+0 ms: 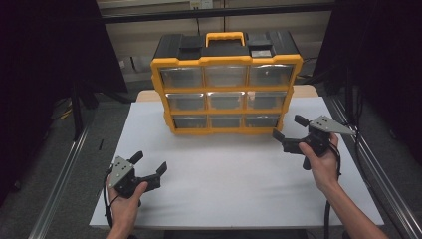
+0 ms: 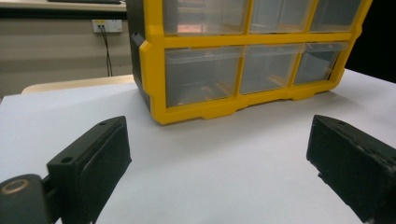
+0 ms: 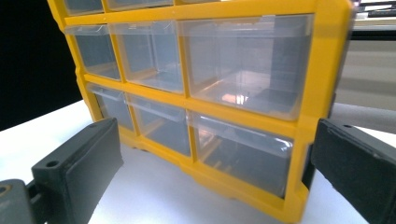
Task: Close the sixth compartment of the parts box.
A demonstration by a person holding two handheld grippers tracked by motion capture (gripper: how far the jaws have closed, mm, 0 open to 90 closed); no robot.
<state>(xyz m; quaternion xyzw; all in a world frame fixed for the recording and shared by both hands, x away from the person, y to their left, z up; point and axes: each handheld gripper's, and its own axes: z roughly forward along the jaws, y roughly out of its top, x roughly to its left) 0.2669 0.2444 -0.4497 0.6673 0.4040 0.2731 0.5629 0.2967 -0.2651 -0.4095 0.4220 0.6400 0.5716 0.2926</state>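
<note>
Nearest us, our left gripper (image 1: pixel 149 167) idles wide and empty, while our right gripper (image 1: pixel 288 127), equally wide and empty, faces the yellow-framed clear-drawer plastic organiser's (image 1: pixel 226 92) lower right corner, lined up for a drawer.

My white tabletop (image 1: pixel 239 189) sits on a pale wooden table (image 1: pixel 304 90), with grey floor (image 1: pixel 50 164) and metal rails (image 1: pixel 62 172) on either side. Black curtains (image 1: pixel 45 45) hang left and right. Behind runs a beige wall (image 2: pixel 51 51) with a white socket (image 2: pixel 107 25) and a cable.
</note>
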